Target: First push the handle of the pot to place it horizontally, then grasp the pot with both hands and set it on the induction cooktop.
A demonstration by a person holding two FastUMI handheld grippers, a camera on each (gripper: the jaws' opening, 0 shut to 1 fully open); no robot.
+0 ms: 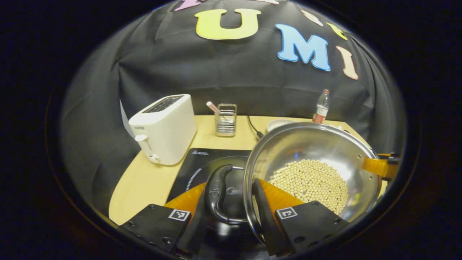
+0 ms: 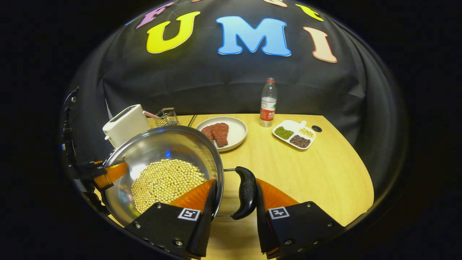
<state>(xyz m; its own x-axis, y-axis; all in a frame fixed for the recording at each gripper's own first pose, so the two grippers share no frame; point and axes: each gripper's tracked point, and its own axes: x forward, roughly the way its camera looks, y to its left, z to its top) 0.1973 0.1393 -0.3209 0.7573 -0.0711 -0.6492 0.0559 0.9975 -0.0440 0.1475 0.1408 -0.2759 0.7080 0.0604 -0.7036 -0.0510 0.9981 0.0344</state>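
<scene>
The left gripper (image 1: 231,213) clamps the pot (image 1: 310,162) by rim and handle (image 1: 216,191), lower centre, above the cooktop (image 1: 202,162). The right gripper (image 2: 234,209) clamps the other handle (image 2: 247,193). The toaster (image 1: 164,126) at left bears small, illegible writing; the bottle (image 2: 268,103) label is unread.

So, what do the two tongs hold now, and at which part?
Both hold the pot of beans. The left tongs close on its left handle and rim; the right tongs close on its right handle and rim.
</scene>
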